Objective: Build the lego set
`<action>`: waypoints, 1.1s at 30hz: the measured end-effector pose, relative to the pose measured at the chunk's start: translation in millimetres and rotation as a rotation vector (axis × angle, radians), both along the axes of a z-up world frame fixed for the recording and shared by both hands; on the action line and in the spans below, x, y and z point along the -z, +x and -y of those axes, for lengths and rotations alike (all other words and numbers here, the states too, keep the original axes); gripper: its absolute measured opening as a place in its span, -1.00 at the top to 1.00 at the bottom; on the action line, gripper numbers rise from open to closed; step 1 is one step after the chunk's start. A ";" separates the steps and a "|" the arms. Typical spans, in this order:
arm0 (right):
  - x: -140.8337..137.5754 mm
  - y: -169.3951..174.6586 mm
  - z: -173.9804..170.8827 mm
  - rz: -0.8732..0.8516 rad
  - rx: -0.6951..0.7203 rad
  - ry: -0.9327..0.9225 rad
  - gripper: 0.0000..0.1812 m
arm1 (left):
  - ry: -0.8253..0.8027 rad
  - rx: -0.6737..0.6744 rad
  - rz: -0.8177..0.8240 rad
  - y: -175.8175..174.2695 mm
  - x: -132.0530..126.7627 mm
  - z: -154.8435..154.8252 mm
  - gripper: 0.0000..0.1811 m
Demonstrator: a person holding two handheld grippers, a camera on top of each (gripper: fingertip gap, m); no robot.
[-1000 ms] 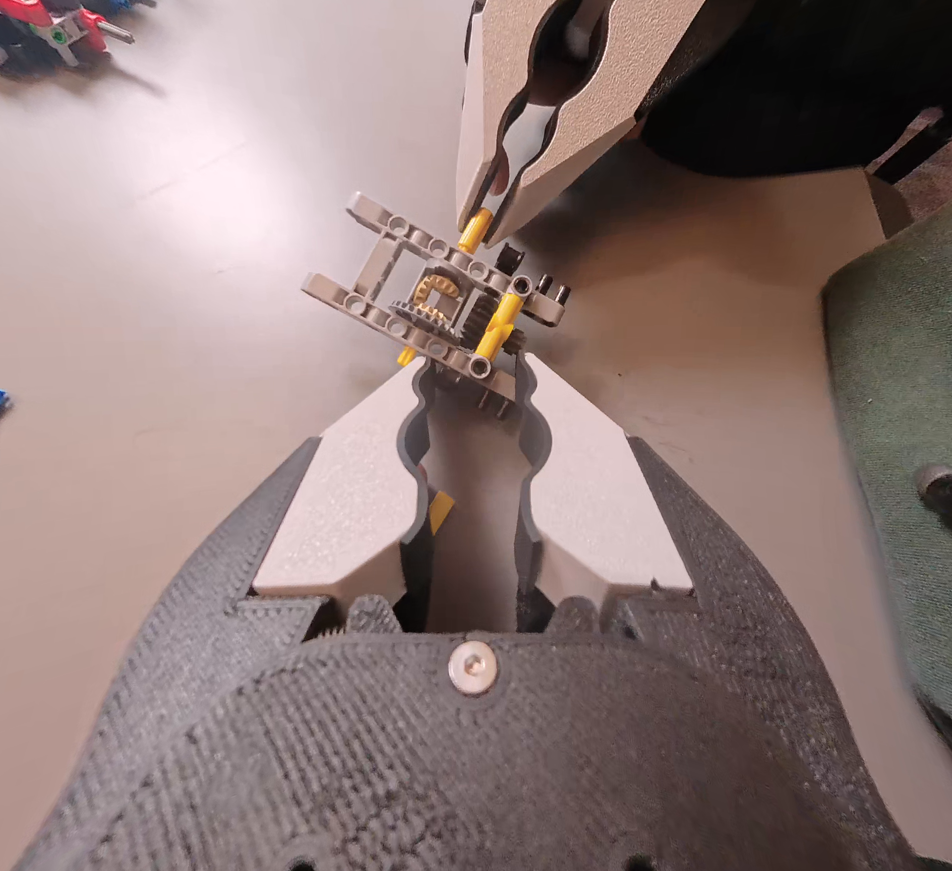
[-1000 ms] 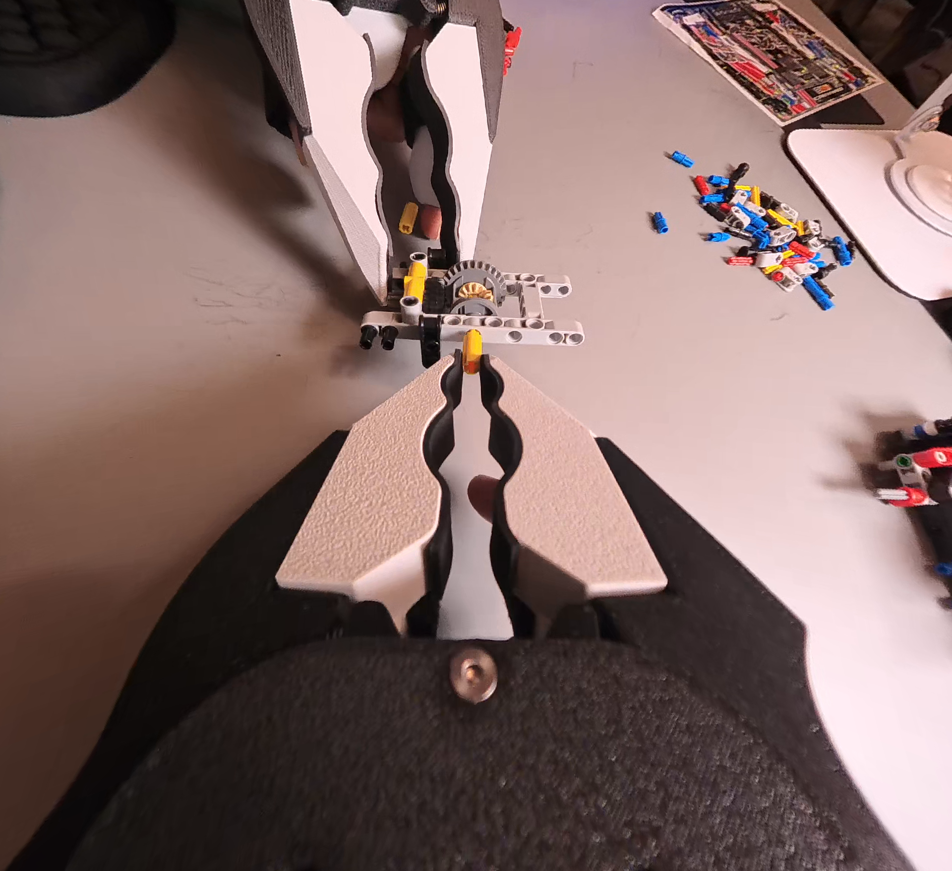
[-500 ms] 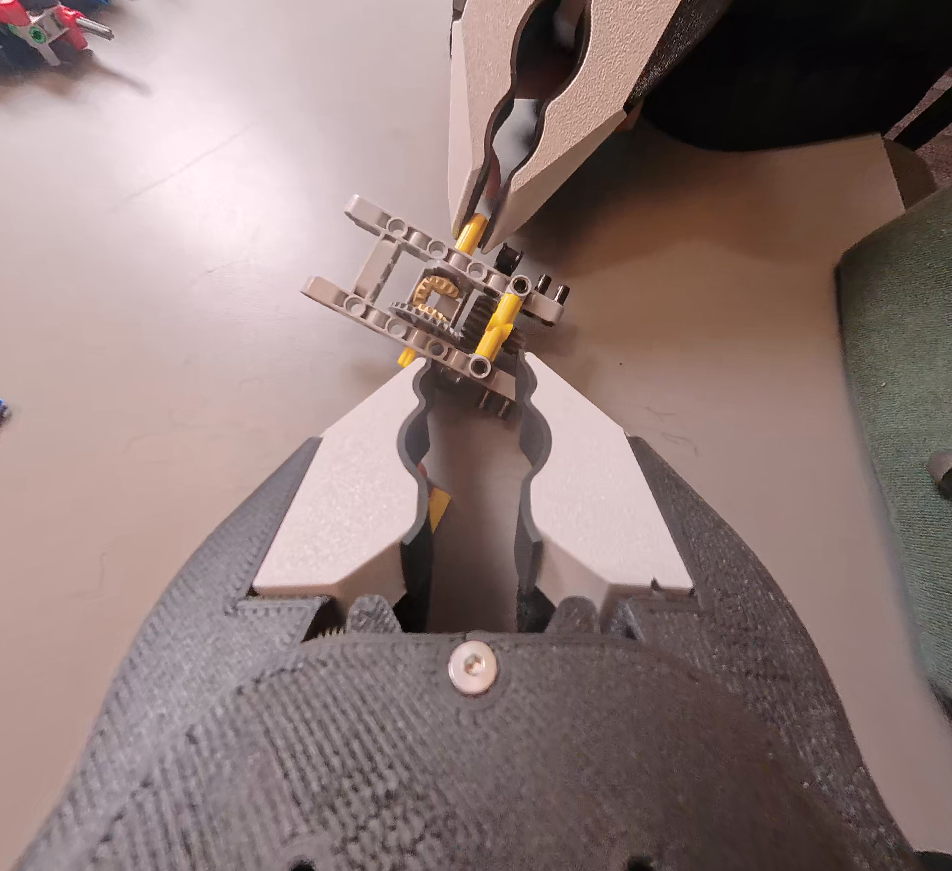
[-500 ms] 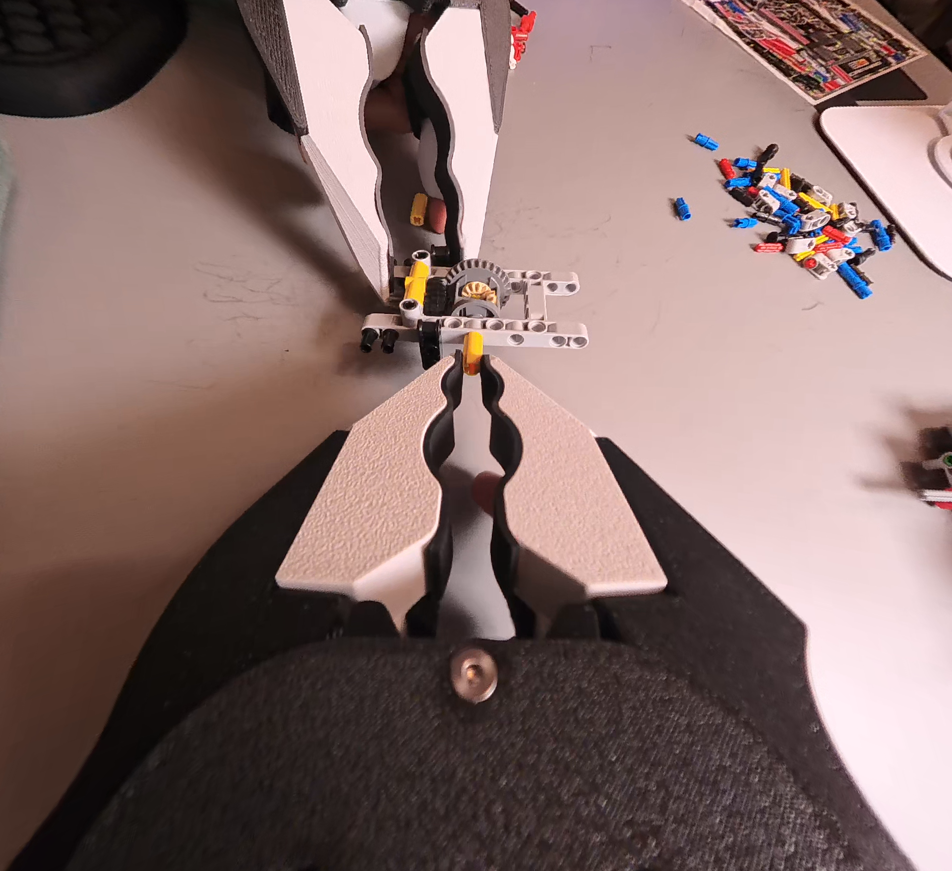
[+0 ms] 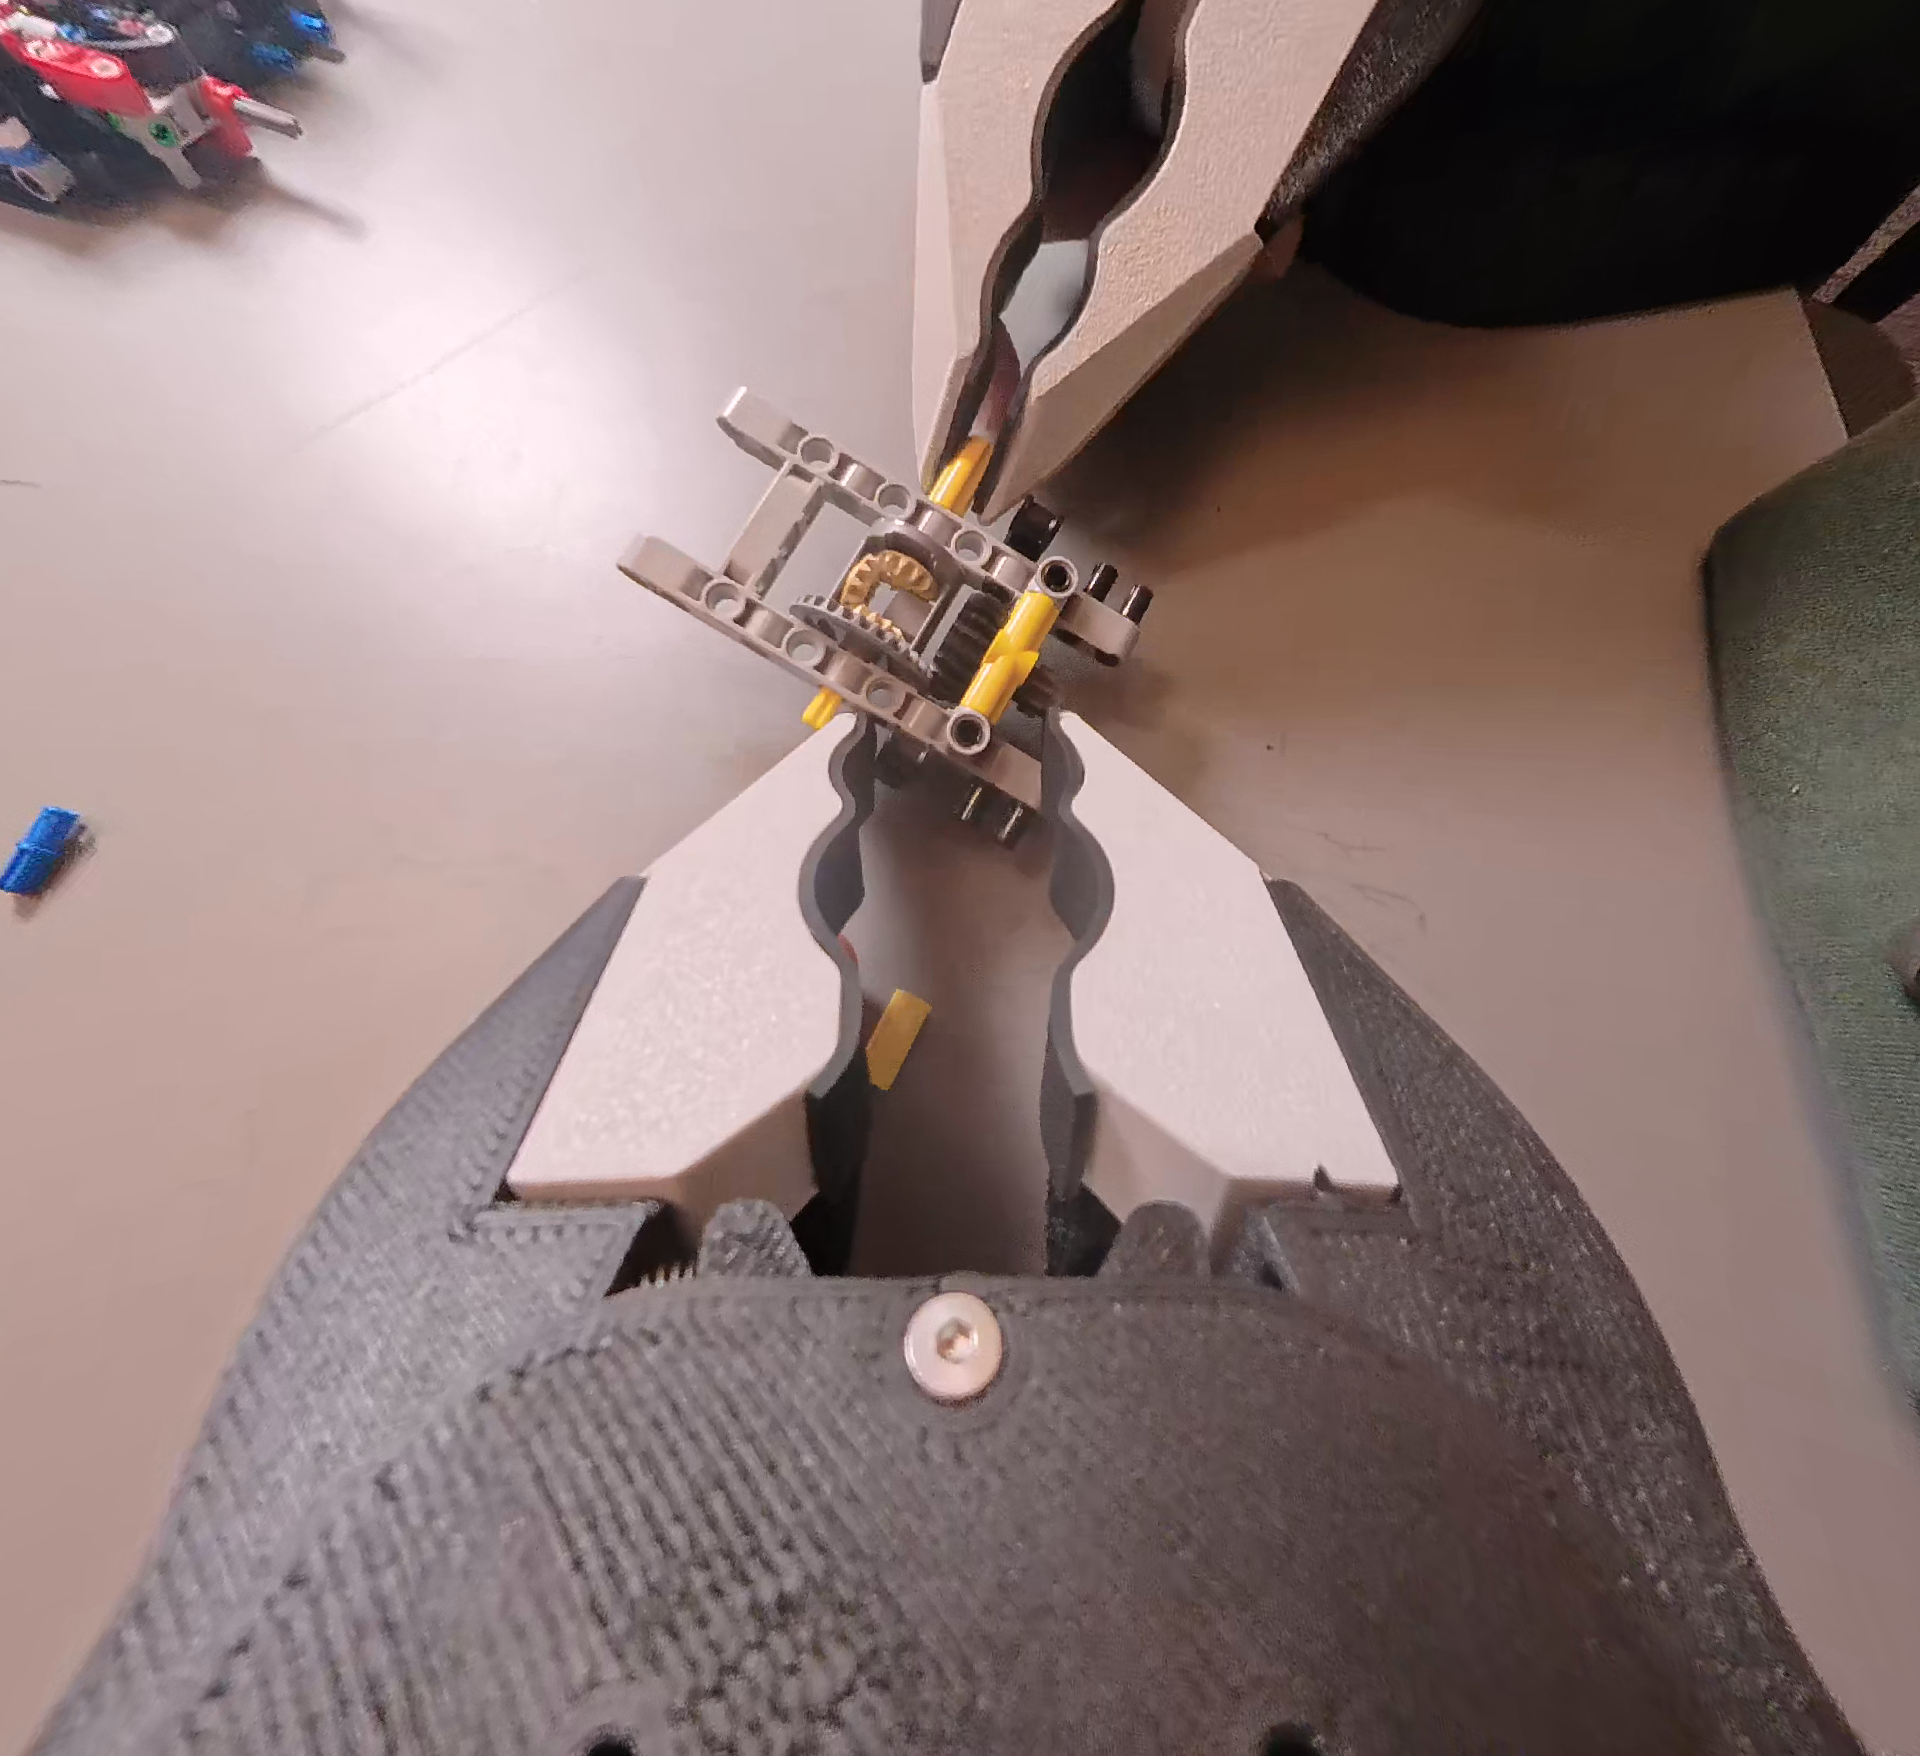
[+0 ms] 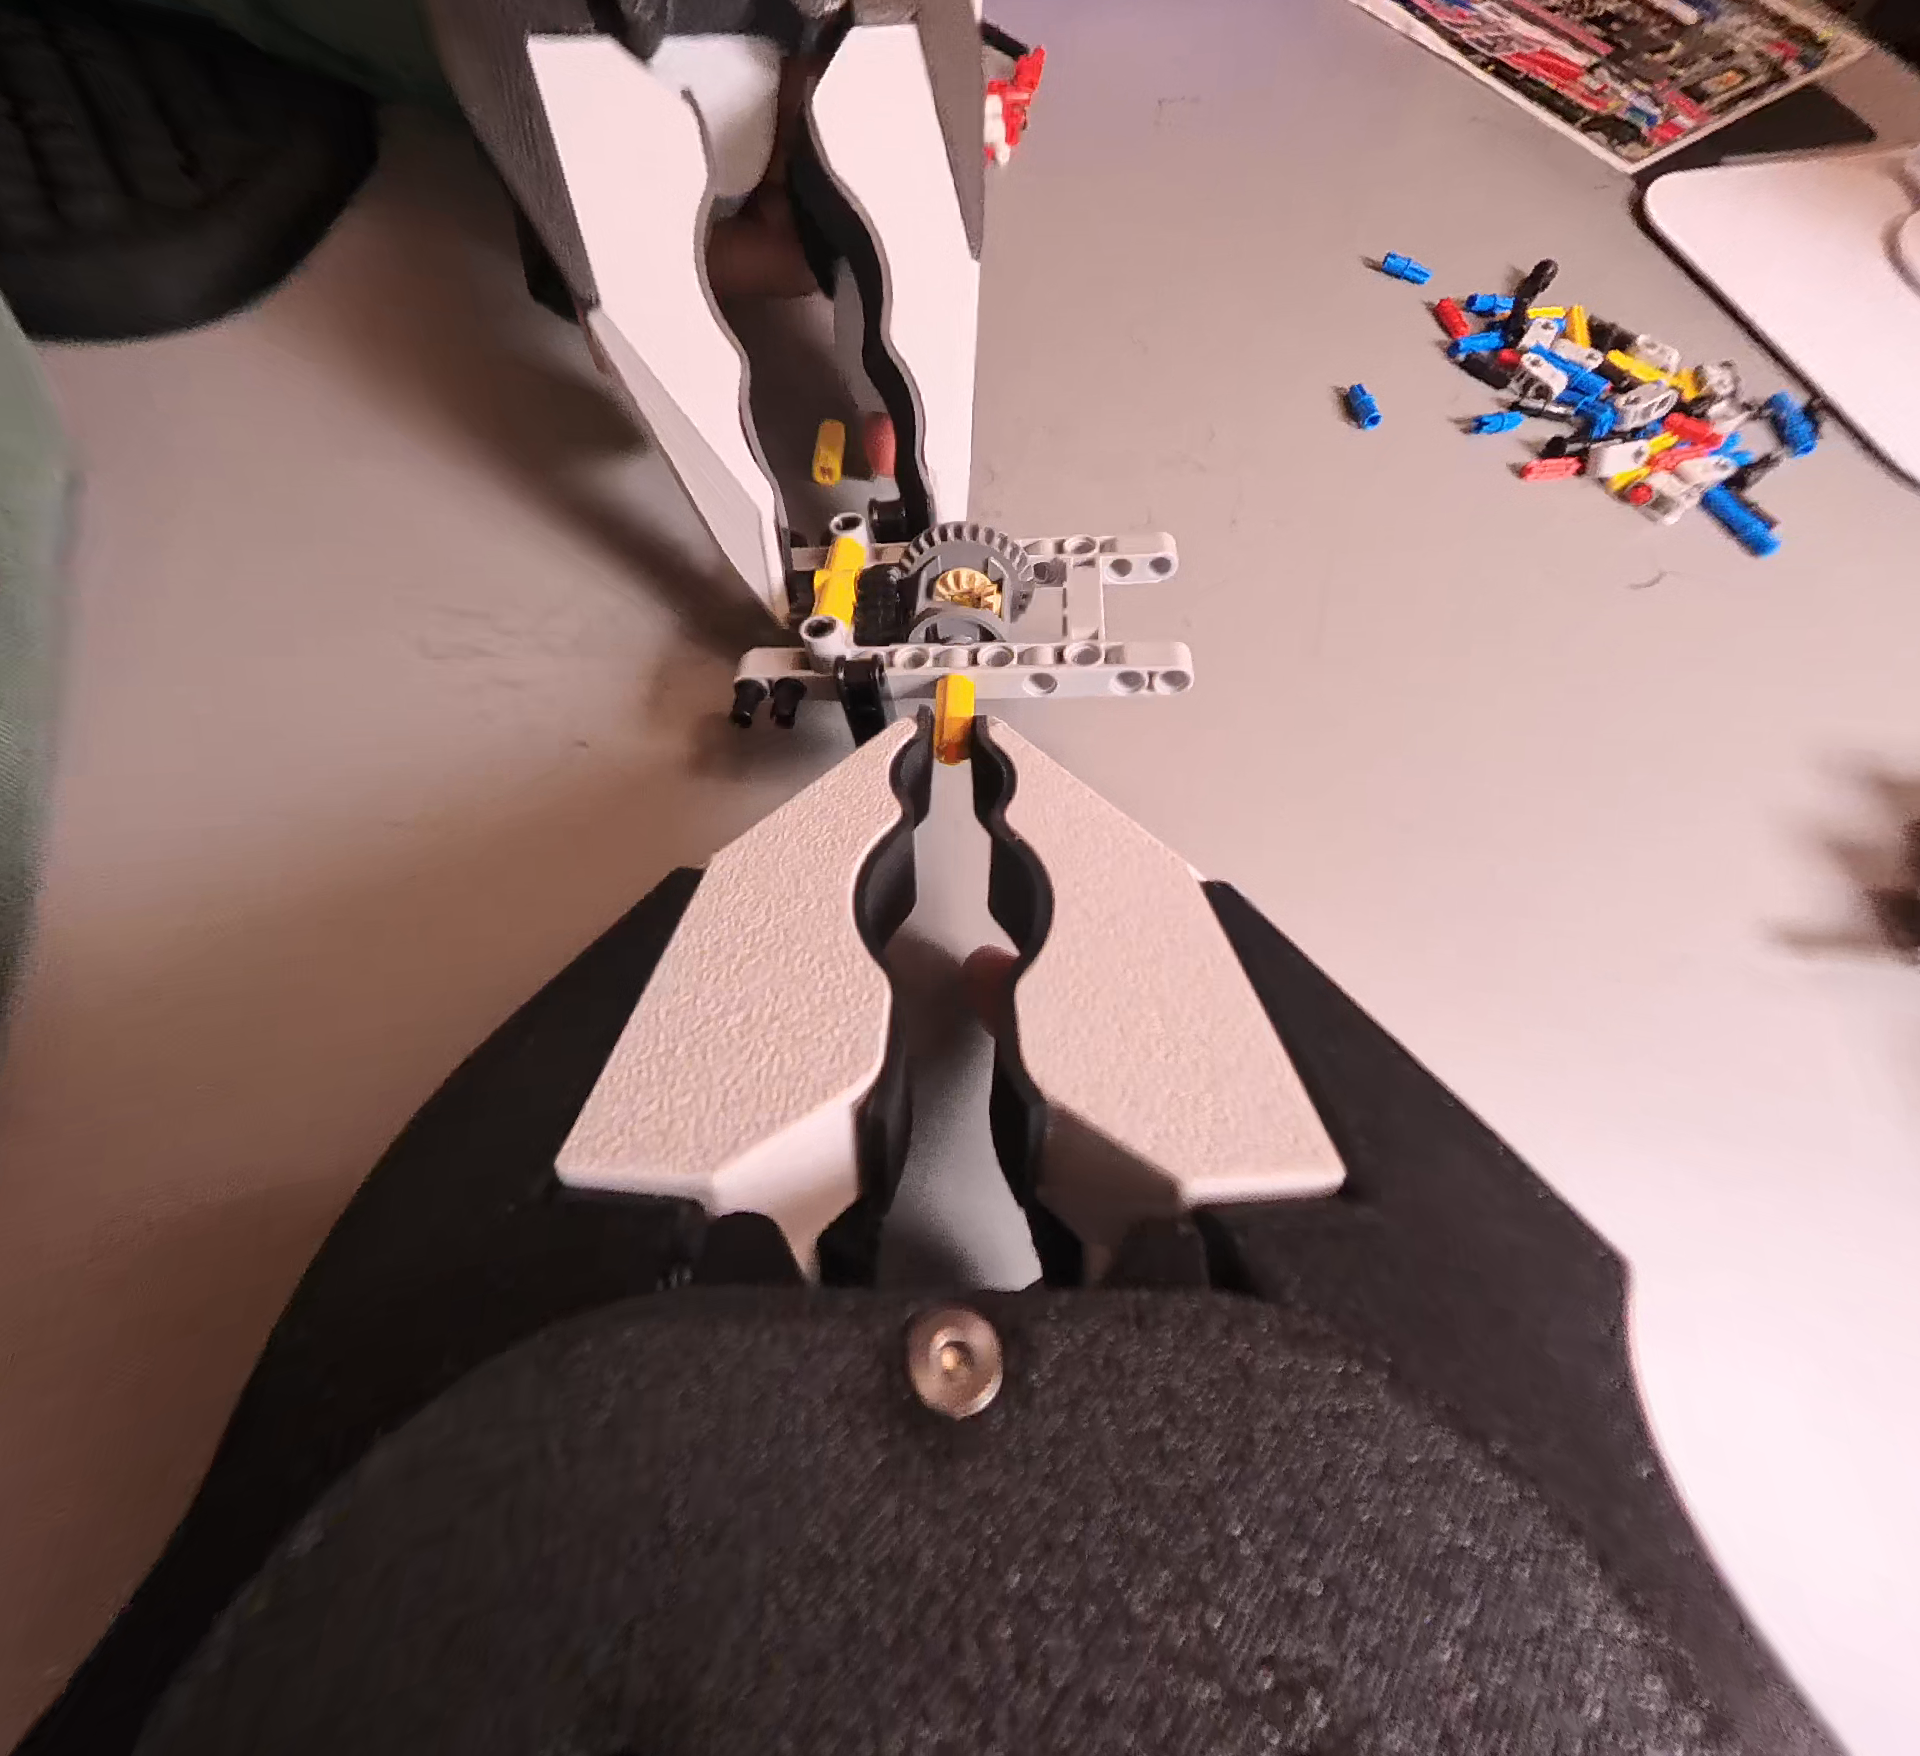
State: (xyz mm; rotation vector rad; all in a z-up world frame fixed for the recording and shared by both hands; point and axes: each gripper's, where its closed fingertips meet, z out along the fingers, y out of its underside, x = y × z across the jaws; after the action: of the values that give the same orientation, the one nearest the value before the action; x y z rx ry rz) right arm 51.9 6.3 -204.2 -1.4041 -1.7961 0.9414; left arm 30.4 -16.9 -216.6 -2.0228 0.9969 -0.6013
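In the left wrist view, a grey lego frame (image 5: 883, 605) with gears and yellow axles is seen tilted above the pale surface (image 5: 416, 459). Its near end is clamped between the tips of the left gripper (image 5: 961, 750), whose jaws are closed on it. The right gripper (image 5: 971, 480) is seen opposite, its tips pinched on a yellow axle (image 5: 956, 485) that enters the frame's far beam. A partly built model (image 5: 125, 33) lies at the far left, and a blue pin (image 5: 42, 849) near the left edge.

In the right wrist view, the right gripper (image 6: 951, 740) is shown closed on the yellow axle (image 6: 953, 714), just at the frame's (image 6: 997, 626) near beam. The left gripper (image 6: 821, 584) is seen holding the frame's left end. A heap of loose pieces (image 6: 1621, 407) lies well apart to the right, with an instruction booklet (image 6: 1600, 23) beyond it.
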 end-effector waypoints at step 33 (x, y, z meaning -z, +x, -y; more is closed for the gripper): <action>-6.3 2.9 -6.8 -0.007 0.055 -0.176 0.83 | 0.004 -0.003 -0.046 -4.5 4.9 -1.5 0.66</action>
State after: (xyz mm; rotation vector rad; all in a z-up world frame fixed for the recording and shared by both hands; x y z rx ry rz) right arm 54.8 13.1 -197.9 -1.5487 -1.6940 1.0958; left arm 25.9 -15.4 -221.5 -2.0425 1.0214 -0.5525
